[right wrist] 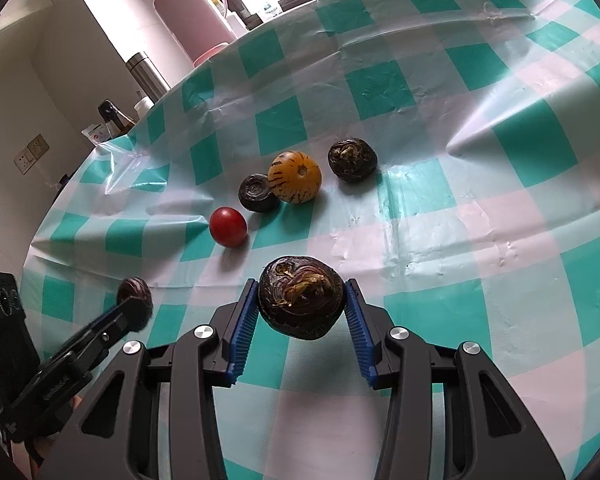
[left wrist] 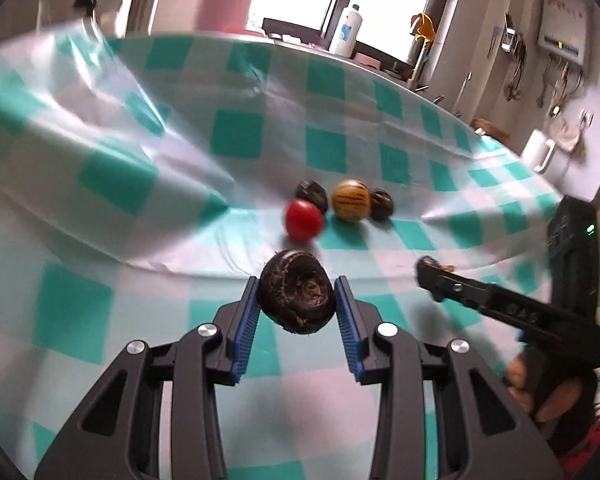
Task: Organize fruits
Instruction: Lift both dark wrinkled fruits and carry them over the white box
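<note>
My left gripper [left wrist: 297, 300] is shut on a dark brown water chestnut [left wrist: 298, 292], held above the checked cloth. My right gripper [right wrist: 302, 304] is shut on another dark water chestnut [right wrist: 302, 302]. Ahead on the cloth lie a red tomato [left wrist: 303, 219] [right wrist: 228, 227], a yellow striped melon [left wrist: 351, 200] [right wrist: 295, 177] and two more dark chestnuts [left wrist: 313, 195] [left wrist: 381, 204] [right wrist: 258, 193] [right wrist: 352, 159]. The right gripper also shows at the right of the left wrist view [left wrist: 434, 274]. The left gripper shows at the left of the right wrist view [right wrist: 134, 308].
The table wears a wrinkled teal and white checked plastic cloth [right wrist: 460, 220]. A pink flask [right wrist: 194, 20] and a steel flask [right wrist: 146, 72] stand past its far edge. A white bottle [left wrist: 348, 30] stands by the window.
</note>
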The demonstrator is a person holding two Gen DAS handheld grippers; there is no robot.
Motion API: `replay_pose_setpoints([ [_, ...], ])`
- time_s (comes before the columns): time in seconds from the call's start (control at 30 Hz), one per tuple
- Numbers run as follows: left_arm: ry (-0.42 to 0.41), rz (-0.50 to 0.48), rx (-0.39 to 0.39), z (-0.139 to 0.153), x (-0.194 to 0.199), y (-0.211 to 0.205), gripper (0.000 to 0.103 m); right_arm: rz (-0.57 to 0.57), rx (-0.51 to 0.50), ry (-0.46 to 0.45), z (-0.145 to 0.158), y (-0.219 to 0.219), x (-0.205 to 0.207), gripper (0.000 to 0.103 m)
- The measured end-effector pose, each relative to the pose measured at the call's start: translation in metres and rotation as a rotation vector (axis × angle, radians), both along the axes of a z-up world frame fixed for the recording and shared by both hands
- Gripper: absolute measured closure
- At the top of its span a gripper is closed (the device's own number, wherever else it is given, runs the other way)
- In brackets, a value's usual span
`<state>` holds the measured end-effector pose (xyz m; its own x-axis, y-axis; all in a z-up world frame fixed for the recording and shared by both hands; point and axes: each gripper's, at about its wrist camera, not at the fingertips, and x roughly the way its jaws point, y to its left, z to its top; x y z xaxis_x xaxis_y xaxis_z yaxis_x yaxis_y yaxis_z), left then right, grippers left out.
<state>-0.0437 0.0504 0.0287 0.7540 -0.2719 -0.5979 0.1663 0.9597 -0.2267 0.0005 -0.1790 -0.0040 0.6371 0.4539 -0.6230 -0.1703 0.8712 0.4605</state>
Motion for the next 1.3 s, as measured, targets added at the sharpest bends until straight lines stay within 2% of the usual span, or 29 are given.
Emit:
replay_pose_setpoints([
  [0.2, 0.065, -0.006, -0.074, -0.005, 0.004, 0.014, 0.065, -0.007, 0.007, -0.011, 0.001, -0.002, -0.003, 0.06],
  [0.67, 0.056, -0.009, -0.042, -0.006, 0.002, 0.009, 0.065, 0.011, 0.014, -0.043, 0.005, -0.006, -0.07, 0.06],
  [0.97, 0.031, 0.014, -0.078, 0.0, -0.011, 0.011, 0.065, 0.023, 0.01, -0.056, 0.009, -0.021, -0.123, 0.06],
  [1.17, 0.022, -0.034, -0.115, 0.003, -0.055, -0.023, 0.065, -0.041, -0.057, -0.091, 0.016, -0.058, -0.165, 0.06],
  [1.3, -0.034, -0.11, -0.067, 0.012, -0.083, -0.067, 0.065, -0.123, -0.079, -0.123, 0.023, -0.099, -0.199, 0.06],
])
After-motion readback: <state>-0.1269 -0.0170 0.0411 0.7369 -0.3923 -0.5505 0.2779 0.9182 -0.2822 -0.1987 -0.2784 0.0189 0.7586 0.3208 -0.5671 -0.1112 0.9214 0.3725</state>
